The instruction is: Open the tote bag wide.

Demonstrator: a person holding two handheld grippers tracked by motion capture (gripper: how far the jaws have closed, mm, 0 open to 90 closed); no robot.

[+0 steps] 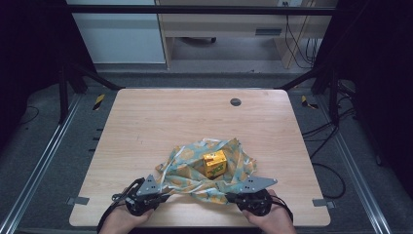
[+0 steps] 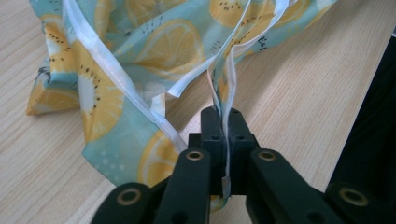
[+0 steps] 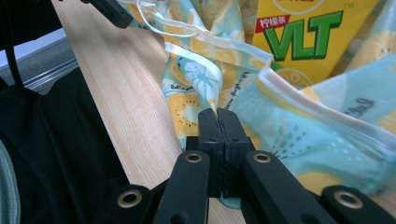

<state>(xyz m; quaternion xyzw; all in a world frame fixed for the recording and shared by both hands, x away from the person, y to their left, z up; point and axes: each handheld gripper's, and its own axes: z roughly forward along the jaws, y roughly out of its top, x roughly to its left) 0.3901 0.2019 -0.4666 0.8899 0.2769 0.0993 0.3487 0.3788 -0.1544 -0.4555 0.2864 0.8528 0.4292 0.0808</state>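
At the near edge of the table (image 1: pixel 146 112), your left gripper (image 1: pixel 155 196) and right gripper (image 1: pixel 235 197) both sit clamped on the cloth (image 1: pixel 185 173). From the left gripper view, the left gripper (image 2: pixel 223 112) pinches the white hem (image 2: pixel 229 79) of the cloth (image 2: pixel 154 42) between closed jaws, with a short tail of hem hanging below the jaws. From the right gripper view, the right gripper (image 3: pixel 218 112) is closed on a folded corner of the cloth (image 3: pixel 299 121); only the tip of that corner sits between the jaws.

Just beyond the grippers, the cloth lies rumpled on the table, its lemon-print folds raised around a yellow drink carton (image 1: pixel 215 163). The carton stands upright near the middle of the cloth, slightly right of centre. Its green lettering is legible on the carton (image 3: pixel 308 32) in the right gripper view.

Risks from this position:
- The right grip is shallow. A sharp pull is likely to strip the corner out of the jaws.
- The left grip holds hem only. Uneven tension may let it slide through.
- Lifting one side faster than the other may tip the carton or roll it off the cloth.
- Dragging both corners toward you may pull the cloth over the near table edge.

Beyond the cloth, the table is bare up to a grey cable port (image 1: pixel 235 102) near the far edge.
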